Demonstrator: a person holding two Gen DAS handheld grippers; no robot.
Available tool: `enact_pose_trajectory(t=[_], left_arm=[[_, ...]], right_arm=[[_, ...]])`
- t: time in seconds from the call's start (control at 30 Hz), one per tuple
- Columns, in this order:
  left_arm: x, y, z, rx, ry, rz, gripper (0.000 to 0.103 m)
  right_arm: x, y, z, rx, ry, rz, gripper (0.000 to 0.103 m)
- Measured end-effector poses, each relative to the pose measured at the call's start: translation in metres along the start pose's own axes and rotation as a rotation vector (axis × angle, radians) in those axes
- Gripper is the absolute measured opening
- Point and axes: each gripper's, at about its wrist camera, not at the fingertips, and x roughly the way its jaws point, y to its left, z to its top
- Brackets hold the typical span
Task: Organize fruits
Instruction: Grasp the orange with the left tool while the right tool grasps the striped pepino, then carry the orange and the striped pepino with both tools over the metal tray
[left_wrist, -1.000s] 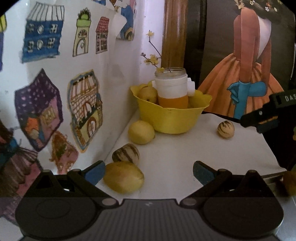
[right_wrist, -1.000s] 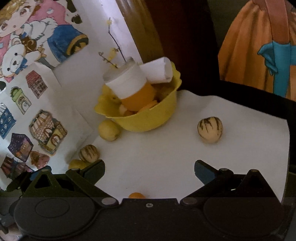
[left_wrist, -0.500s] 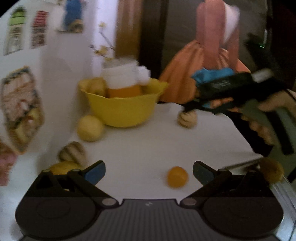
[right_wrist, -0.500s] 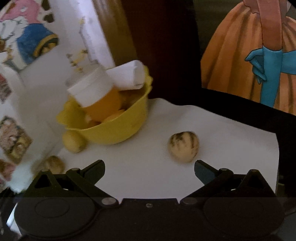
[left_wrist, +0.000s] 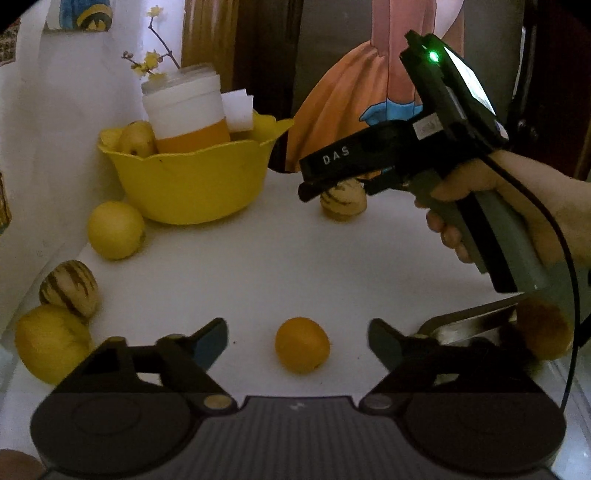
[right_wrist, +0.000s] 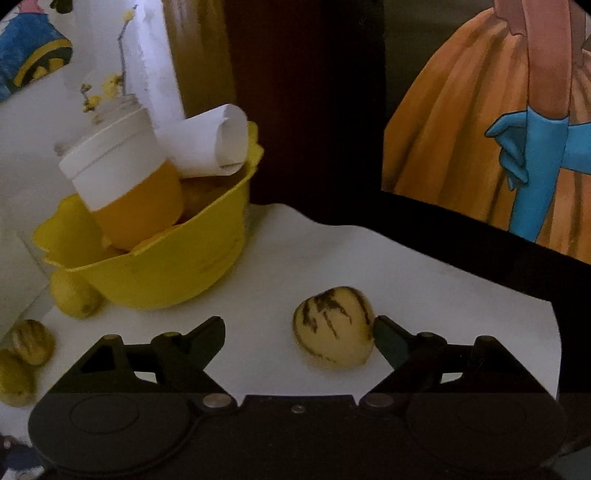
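Note:
A yellow bowl stands at the back left of the white table, holding fruit, a white-and-orange jar and rolled paper. My left gripper is open, with a small orange lying between its fingers. My right gripper is open around a striped pale melon, whose right side is at the right fingertip. In the left wrist view the right gripper hovers just over that melon. The bowl also shows in the right wrist view.
Left of the bowl lie a yellow fruit, a striped melon and a large yellow fruit. A metal tray with a brown fruit sits at the table's right edge. A paper-covered wall stands to the left.
My left gripper swung right, away from the large yellow fruit, so the small orange now lies between its fingers. My right gripper moved forward and down until the striped melon sits between its fingers.

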Motion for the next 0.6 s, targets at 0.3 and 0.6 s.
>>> enact_pose_trajectory(t=[0.3,0.6], left_arm=[[0.010,0.004,-0.006,-0.051,0.023,0.023,0.058],[0.015,0.003,-0.006,-0.088,0.016,-0.007,0.037]], right_arm=[[0.016,-0.011,0.005,0.001,0.001,-0.038,0.078],[0.026,-0.020,0.004,0.003,0.031,-0.039,0.057]])
